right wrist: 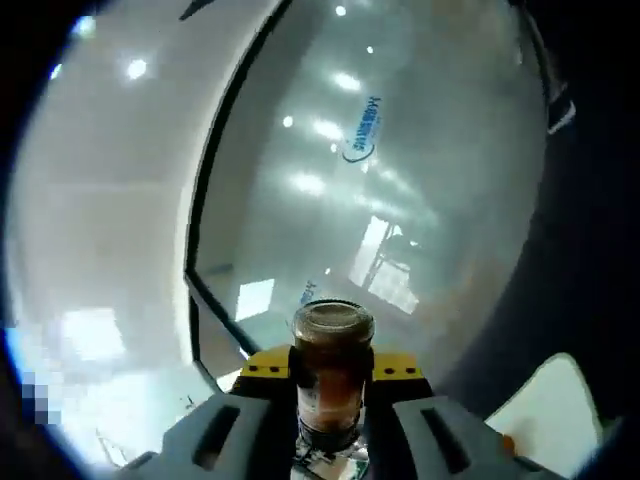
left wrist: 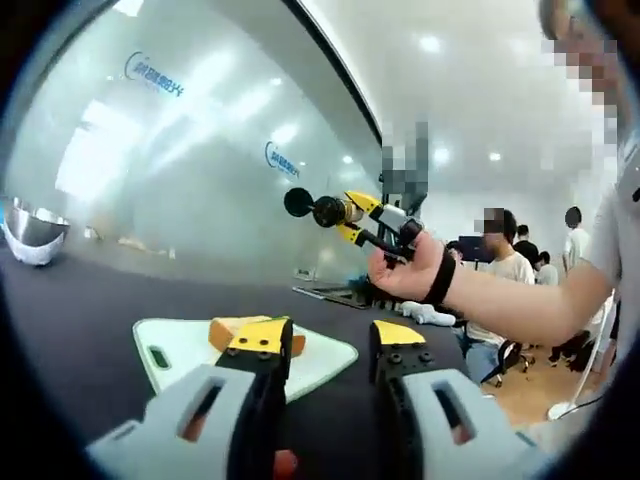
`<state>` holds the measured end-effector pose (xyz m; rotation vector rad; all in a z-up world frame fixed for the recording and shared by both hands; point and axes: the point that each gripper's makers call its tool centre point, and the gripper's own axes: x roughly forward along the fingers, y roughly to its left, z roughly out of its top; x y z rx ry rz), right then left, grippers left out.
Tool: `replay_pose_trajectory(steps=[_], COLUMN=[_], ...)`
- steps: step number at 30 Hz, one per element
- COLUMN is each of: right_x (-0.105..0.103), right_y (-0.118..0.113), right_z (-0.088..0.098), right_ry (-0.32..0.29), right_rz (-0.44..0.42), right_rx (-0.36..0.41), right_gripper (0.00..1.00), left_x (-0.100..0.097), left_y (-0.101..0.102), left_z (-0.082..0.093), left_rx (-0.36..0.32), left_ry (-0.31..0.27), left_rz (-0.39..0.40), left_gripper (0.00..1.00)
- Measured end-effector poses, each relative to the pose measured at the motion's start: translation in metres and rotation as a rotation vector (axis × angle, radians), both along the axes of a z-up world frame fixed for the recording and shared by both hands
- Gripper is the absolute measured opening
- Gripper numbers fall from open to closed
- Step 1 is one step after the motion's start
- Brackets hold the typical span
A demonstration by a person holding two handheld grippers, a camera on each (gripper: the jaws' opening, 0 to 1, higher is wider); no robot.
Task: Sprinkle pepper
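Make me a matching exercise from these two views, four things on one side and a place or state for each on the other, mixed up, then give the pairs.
Things:
1. pepper jar
2. cutting board
3. metal bowl
4. left gripper

Places or states:
A. far on the dark table, near the glass wall
B. clamped between the right gripper's jaws
C. open, nothing between its jaws
D. flat on the table with orange food on it

Pairs: 1-B, 2-D, 3-A, 4-C

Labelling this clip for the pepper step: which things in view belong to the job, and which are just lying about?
Job:
- pepper jar, clamped in the right gripper
- cutting board with food
- left gripper, open

Lying about:
- metal bowl
- glass wall
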<state>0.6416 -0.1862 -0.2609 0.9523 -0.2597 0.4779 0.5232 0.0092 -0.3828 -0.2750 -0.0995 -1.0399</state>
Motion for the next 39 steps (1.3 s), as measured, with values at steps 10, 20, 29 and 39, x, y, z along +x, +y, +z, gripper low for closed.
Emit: replay_pose_trajectory(steps=[10, 20, 29, 39], right_x=[0.010, 0.020, 0.025, 0.003], right_y=[0.036, 0.030, -0.025, -0.005], right_z=[0.009, -0.024, -0.072, -0.082], right_ry=[-0.017, 0.100, 0.259, 0.272], right_rz=[-0.021, 0.014, 0.067, 0.196], right_rx=[-0.248, -0.019, 0.668, 0.985], right_gripper=[0.18, 0.19, 0.19, 0.19], left_x=[-0.001, 0.002, 0.001, -0.003], left_y=[-0.003, -0.002, -0.006, -0.012], left_z=[-0.002, -0.006, -0.008, -0.010], left_rx=[0.008, 0.027, 0.067, 0.111], left_ry=[-0.002, -0.003, -0.036, -0.078], left_rz=[0.002, 0.008, 0.008, 0.008], left_gripper=[0.24, 0.24, 0.24, 0.28])
